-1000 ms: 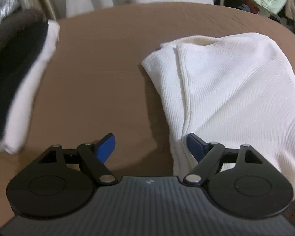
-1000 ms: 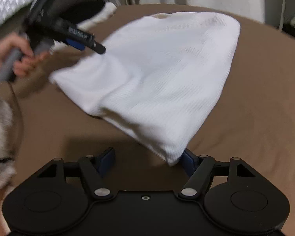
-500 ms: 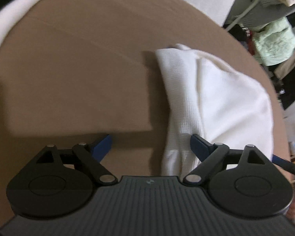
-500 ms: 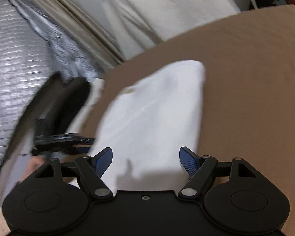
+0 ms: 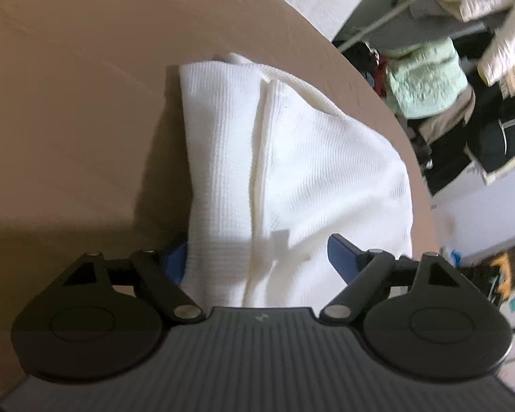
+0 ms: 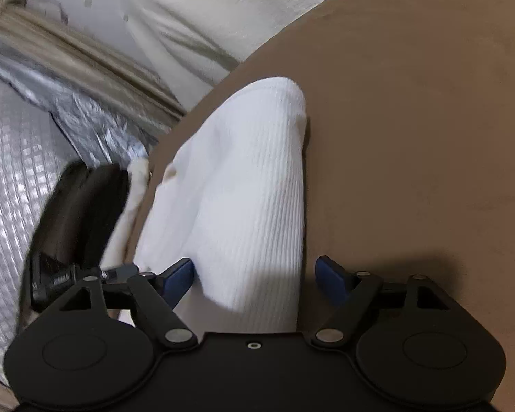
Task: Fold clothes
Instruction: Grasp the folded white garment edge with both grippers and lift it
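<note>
Both hands have swung round and rolled since a second ago. Left wrist view: the left gripper, jaws wide but closing, straddles the near end of the folded white garment, whose long axis runs straight ahead on the brown table. Right wrist view: the right gripper, jaws wide and opening, straddles the garment's other end likewise.

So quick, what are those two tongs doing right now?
Left tongs: closing around the white garment, not yet gripping.
Right tongs: opening, garment between them.
</note>
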The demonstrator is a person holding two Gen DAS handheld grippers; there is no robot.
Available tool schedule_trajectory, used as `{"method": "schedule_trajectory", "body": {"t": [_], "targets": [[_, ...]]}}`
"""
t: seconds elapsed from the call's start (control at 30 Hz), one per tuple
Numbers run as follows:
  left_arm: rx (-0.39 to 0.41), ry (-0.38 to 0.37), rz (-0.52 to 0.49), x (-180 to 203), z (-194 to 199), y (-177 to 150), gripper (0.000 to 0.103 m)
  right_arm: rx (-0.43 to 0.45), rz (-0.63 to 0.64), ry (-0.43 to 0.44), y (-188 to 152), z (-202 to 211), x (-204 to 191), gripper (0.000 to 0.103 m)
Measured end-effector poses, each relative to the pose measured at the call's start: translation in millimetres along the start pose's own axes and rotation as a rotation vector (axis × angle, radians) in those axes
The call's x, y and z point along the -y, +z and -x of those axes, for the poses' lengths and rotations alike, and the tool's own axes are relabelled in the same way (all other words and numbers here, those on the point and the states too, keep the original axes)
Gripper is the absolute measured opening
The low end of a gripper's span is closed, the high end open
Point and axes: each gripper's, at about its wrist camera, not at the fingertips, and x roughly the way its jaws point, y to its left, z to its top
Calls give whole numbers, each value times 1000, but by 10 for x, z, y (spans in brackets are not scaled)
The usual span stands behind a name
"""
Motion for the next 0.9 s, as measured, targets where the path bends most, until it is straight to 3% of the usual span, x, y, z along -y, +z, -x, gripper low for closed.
{"method": "schedule_trajectory", "body": {"t": [0.03,0.1,0.13,0.17,0.27,0.43,0.5,0.67,0.8,0.9], "targets": [[3,-1,2,21,-47,0,81,10,2,10,6,-10,0,83],[-8,6,-26,87,-103,-4,49,22,42,12,-11,4,-32,83],[-16,4,-32,112,-134,-5,26,28,64,11,-20,15,-57,80],[-21,-1,-22,119,-165,-12,21,35,87,8,-26,18,-84,61],[9,18,-85,237,-157,-45,18,54,163,-23,-20,-56,-215,43],[93,-48,-181,523,148,-94,17,143,404,-91,-74,180,-882,39],[74,-22,-187,591,129,-108,17,144,440,-112,-93,211,-1015,39],[-25,106,-194,558,-138,-145,31,83,327,-235,-109,146,-698,60],[-47,53,-129,362,-149,-153,39,65,160,-119,-24,132,-348,71],[-38,-9,-36,196,-217,-99,43,81,161,-87,21,0,-277,77]]}}
